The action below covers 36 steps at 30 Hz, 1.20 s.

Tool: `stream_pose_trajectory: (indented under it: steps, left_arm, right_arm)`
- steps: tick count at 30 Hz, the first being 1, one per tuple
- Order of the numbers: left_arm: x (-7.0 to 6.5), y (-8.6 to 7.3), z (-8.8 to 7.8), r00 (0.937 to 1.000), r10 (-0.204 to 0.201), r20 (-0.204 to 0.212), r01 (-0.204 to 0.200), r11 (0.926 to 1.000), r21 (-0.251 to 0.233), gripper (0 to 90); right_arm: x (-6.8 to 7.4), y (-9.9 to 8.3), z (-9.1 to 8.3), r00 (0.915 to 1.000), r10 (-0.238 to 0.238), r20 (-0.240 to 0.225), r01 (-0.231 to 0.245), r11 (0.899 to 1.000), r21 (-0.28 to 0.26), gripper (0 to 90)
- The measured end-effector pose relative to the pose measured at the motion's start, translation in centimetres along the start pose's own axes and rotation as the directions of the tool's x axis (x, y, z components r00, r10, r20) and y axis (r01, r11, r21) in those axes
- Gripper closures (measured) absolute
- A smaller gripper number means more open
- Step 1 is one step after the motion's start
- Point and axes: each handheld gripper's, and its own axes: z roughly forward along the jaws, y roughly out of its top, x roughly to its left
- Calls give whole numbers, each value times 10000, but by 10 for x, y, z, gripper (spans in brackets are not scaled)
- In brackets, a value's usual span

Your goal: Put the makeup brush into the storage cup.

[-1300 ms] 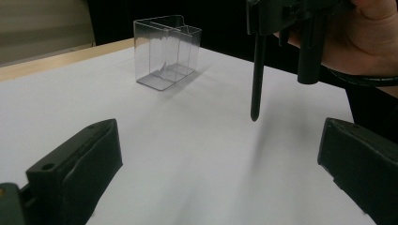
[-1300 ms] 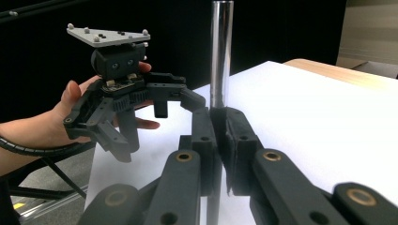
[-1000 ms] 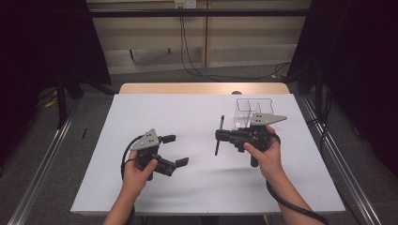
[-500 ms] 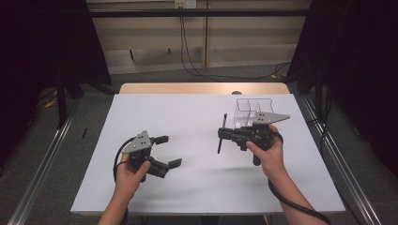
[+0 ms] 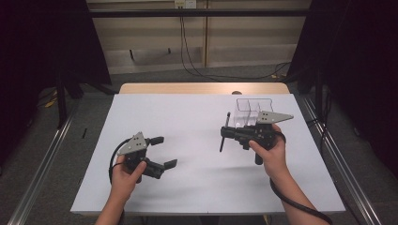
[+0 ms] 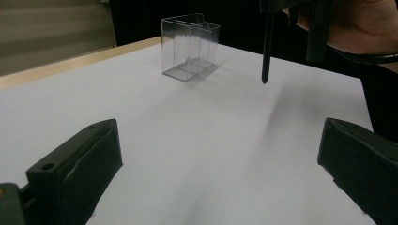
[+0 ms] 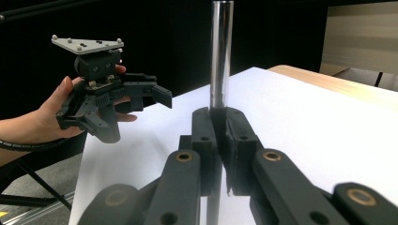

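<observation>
Left gripper [image 5: 162,151]: jaws wide apart, nothing between them, low over white table [image 5: 187,187], far from work.

Black pen [image 5: 224,132]: clamped near its middle in right gripper [image 5: 225,133], jaws closed tight on it. Pen long axis runs toward and away from person in high view, tip hanging clear of table.

Clear plastic holder [image 5: 253,110]: stands upright just beyond right gripper, toward far right corner. Right hand [image 5: 268,151] clearly nearer. Likely next: swing pen over holder's open top.
</observation>
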Motion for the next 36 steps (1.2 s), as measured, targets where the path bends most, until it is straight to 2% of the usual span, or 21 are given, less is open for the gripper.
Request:
stream_pose_trajectory:
  steps: [17, 19, 29, 36]
  left_arm:
    - [5, -8, -19, 9987, -1, -503, 1, 10000, 1, 0]
    - [6, -9, -21, 9990, -1, -440, 1, 10000, 6, 0]
    - [5, -11, -30, 9973, 11, -738, -16, 10000, -73, 0]
    - [5, -13, -35, 9972, 39, -748, -47, 9999, -110, 0]
  right_arm:
    - [-4, 0, -3, 9998, -83, 177, 82, 10000, 39, 843]
    - [-4, 1, -3, 9998, -104, 178, 103, 9999, 41, 843]
    - [-8, 1, -7, 9993, -110, 358, 108, 9999, 58, 843]
    - [-11, 4, -10, 9987, -201, 478, 198, 9998, 66, 843]
